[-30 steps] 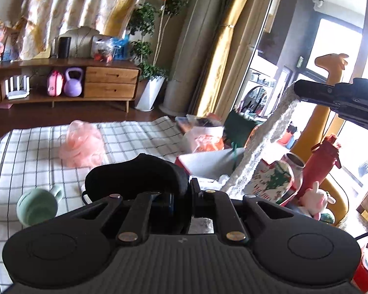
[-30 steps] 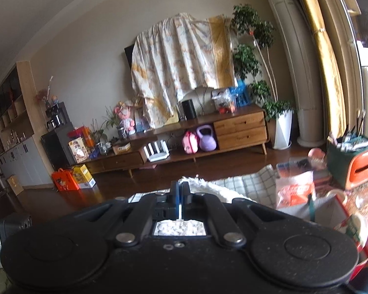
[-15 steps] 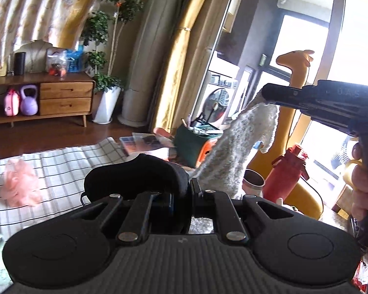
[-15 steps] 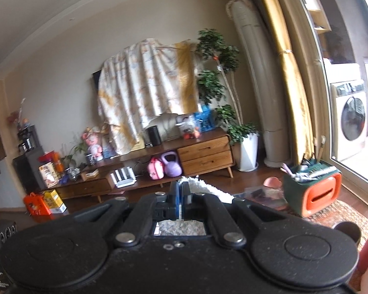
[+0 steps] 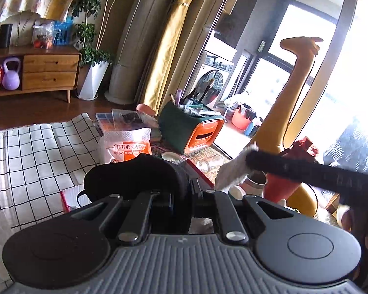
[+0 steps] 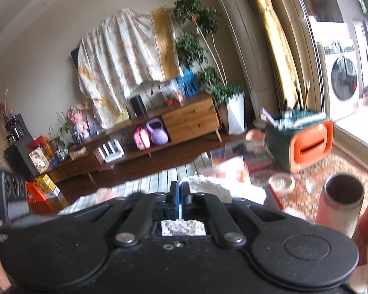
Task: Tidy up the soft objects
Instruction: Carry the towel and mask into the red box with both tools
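Observation:
My left gripper point(image 5: 192, 188) is shut on a black padded eye mask point(image 5: 137, 181), which bulges over its left finger and hides the tips. My right gripper point(image 6: 179, 191) is shut on a white fluffy towel point(image 6: 223, 189); its blue pads are pressed together. In the left wrist view the right gripper's black fingers point(image 5: 306, 169) cross from the right, with the towel point(image 5: 233, 171) hanging from their tip over a red-rimmed box point(image 5: 198, 171).
A checked cloth point(image 5: 36, 152) covers the floor to the left. An orange-white bag point(image 5: 127, 147), a green-orange organiser point(image 5: 191, 129), a cup point(image 6: 341, 201), a red bottle point(image 5: 289, 171) and a yellow giraffe point(image 5: 294, 98) crowd the right. A wooden sideboard point(image 6: 191, 120) stands behind.
The right gripper has dropped lower with the towel, now bunched near the box. The left wrist view has tilted and swung further right; the pink puff has left the view.

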`<state>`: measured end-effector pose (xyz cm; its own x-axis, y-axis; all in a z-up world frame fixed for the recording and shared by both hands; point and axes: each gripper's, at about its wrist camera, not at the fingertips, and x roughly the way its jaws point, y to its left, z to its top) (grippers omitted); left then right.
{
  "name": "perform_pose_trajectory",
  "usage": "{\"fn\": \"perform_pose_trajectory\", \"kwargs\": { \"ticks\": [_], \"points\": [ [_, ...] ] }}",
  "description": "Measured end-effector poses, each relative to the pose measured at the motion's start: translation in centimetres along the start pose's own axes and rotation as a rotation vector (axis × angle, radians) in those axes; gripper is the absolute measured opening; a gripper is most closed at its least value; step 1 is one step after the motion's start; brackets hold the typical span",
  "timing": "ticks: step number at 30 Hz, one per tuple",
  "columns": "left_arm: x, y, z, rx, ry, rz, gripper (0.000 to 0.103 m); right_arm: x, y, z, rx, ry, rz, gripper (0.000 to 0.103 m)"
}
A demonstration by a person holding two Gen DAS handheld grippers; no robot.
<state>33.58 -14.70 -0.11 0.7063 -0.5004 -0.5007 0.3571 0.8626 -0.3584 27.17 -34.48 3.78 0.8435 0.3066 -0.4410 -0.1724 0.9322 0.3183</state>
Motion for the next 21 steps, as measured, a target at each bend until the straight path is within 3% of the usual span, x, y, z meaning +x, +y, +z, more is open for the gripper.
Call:
{"fn": "perform_pose_trajectory", "kwargs": {
  "ticks": [12,21],
  "points": [
    [6.1,2.1,-2.0,-0.027,0.093,0.005,0.012,5.1,-2.4,-6.0,0.045,0.208,-0.023,0.001],
    [8.8,2.8,-3.9,-0.032,0.181,-0.006,0.012,7.2,-2.6,-8.7,0.047,0.302,-0.034,0.002]
  ]
}}
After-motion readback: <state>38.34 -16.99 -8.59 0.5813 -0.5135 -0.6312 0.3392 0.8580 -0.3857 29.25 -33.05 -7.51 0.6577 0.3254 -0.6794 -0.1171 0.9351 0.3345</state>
